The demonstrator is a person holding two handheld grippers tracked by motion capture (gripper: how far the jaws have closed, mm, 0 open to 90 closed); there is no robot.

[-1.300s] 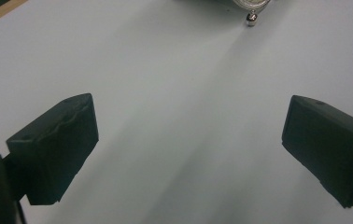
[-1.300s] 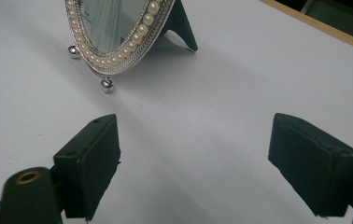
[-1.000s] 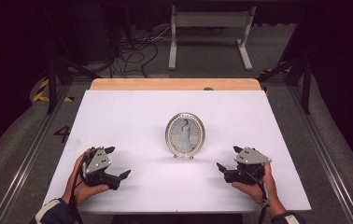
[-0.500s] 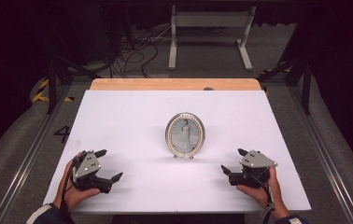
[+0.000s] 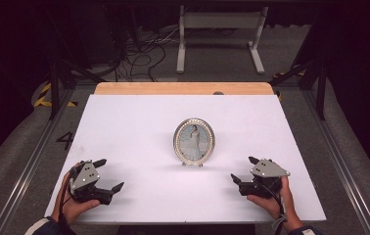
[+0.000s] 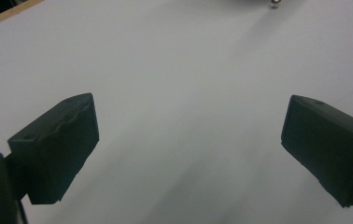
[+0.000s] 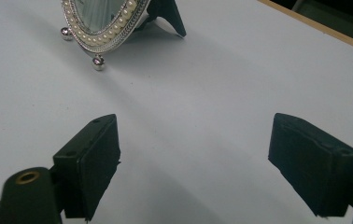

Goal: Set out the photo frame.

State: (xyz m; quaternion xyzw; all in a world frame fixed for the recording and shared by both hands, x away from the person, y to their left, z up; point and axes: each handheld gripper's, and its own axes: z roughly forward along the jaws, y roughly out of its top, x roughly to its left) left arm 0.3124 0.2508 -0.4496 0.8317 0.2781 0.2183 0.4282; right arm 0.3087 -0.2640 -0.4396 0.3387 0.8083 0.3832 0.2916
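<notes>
An oval silver picture frame (image 5: 194, 141) with a pearl rim stands upright near the middle of the white table (image 5: 139, 122). Its lower edge, small ball feet and black back stand (image 7: 103, 28) show at the top left of the right gripper view. My left gripper (image 5: 108, 174) rests near the table's front left, open, with nothing between its jaws (image 6: 188, 154). My right gripper (image 5: 242, 169) sits at the front right, open and empty (image 7: 193, 158), to the right of the frame and nearer the front edge, apart from it.
A wooden strip (image 5: 183, 88) borders the table's far edge. Beyond it are cables (image 5: 139, 54) and a white metal stand (image 5: 219, 34) on the floor. Metal rails (image 5: 31, 161) run along both sides of the table.
Both hands have drawn their grippers back toward the table's front edge and slightly outward, away from the picture frame. The frame has not moved.
</notes>
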